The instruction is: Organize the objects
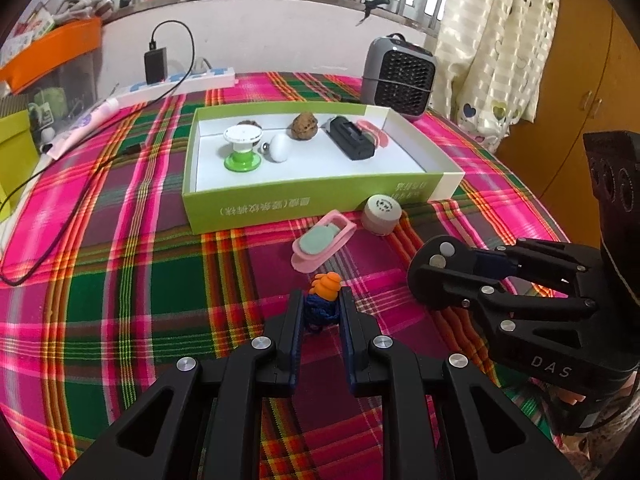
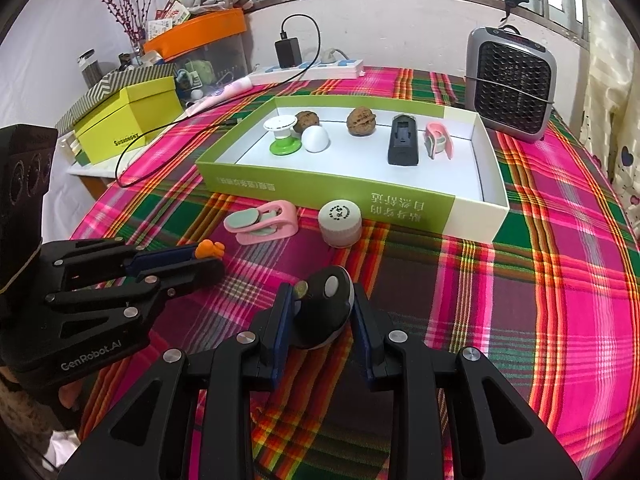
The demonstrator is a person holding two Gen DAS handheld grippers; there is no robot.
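Left gripper (image 1: 320,308) clamps orange-blue toy (image 1: 325,300); right gripper (image 2: 320,316) clamps black fob (image 2: 322,312) — both bound for green box (image 1: 280,208) ahead of fingertips.

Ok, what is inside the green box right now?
In the green box: a green-and-white spool, a white egg shape, two walnuts, a black device and a pink clip. The spool partly hides one walnut.

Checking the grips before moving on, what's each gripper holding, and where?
Left gripper: small blue-and-orange toy, pinched at its blue body. Right gripper: black oval gadget, clamped across its sides.
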